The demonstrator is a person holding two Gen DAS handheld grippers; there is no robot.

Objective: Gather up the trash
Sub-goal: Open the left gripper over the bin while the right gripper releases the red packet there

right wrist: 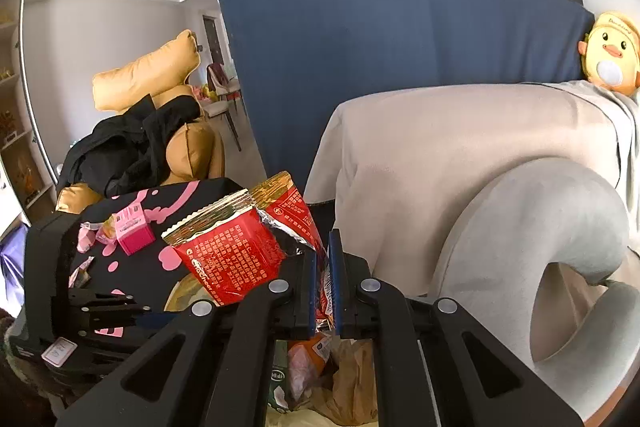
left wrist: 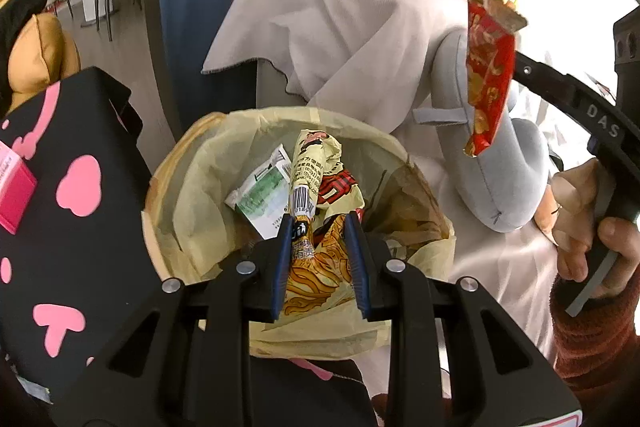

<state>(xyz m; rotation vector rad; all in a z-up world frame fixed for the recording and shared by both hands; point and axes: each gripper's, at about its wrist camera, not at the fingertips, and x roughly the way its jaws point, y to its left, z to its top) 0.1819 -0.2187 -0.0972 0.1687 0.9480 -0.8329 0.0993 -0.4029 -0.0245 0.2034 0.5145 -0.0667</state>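
My left gripper (left wrist: pixel 320 223) hangs over the bin (left wrist: pixel 160 227), which has a yellow liner. Its jaws stand apart around a crumpled yellow noodle wrapper (left wrist: pixel 316 187) that lies in the bin and looks loose between them. A white and green packet (left wrist: pixel 264 193) lies beside it. My right gripper (right wrist: pixel 323 243) is shut on a red and gold snack bag (right wrist: pixel 232 259). That bag (left wrist: pixel 490 79) hangs to the right of the bin in the left wrist view. More trash (right wrist: pixel 320 375) shows below the right gripper.
A black table with pink hearts (left wrist: pixel 72 227) stands left of the bin, with a pink box (right wrist: pixel 134 231) and small wrappers (right wrist: pixel 84 239) on it. A beige blanket (left wrist: pixel 340 27), a grey neck pillow (right wrist: pixel 560 227) and a duck plush (right wrist: pixel 612 51) lie on the sofa.
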